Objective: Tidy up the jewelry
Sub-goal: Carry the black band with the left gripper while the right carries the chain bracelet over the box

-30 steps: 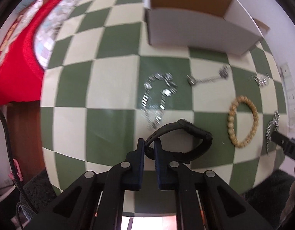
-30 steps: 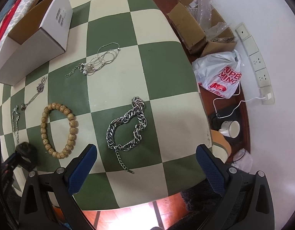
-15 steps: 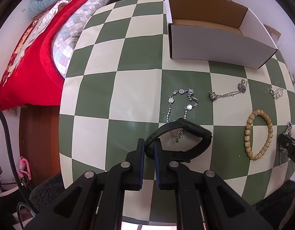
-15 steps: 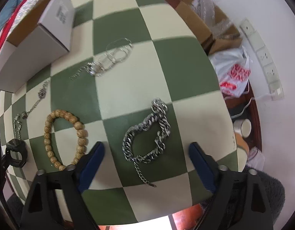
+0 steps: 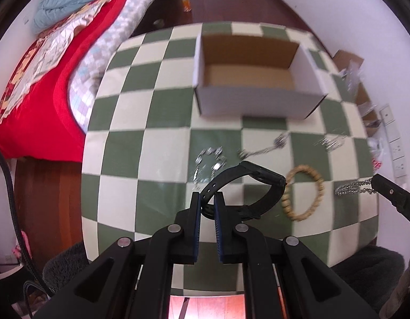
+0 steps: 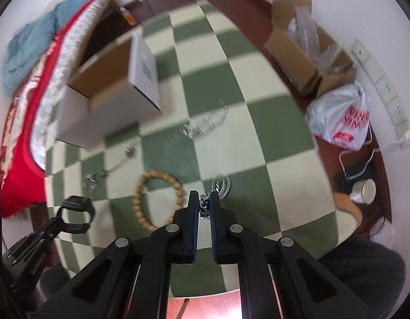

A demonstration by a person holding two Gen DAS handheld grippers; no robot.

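My left gripper [image 5: 207, 202] is shut on the strap of a black watch [image 5: 254, 179] and holds it above the checkered table [image 5: 151, 143]; the watch also shows in the right wrist view [image 6: 77, 207]. My right gripper [image 6: 204, 202] is shut on a chunky silver chain bracelet [image 6: 221, 183], which also shows in the left wrist view [image 5: 355, 187]. A wooden bead bracelet [image 5: 304, 194] lies between them. An open white cardboard box [image 5: 255, 77] stands at the far side. Thin silver chains [image 5: 210, 159] [image 5: 260, 150] [image 5: 331, 142] lie before the box.
A bed with a red cover [image 5: 42, 79] runs along the table's left. On the floor to the right are a cardboard box with plastic [image 6: 308, 50], a plastic bag [image 6: 340, 117] and a mug [image 6: 364, 190]. A wall with sockets [image 6: 385, 90] stands at the right.
My right gripper has closed on the silver chain bracelet. My left gripper has lifted the black watch higher and pulled back, so the box and more of the table show.
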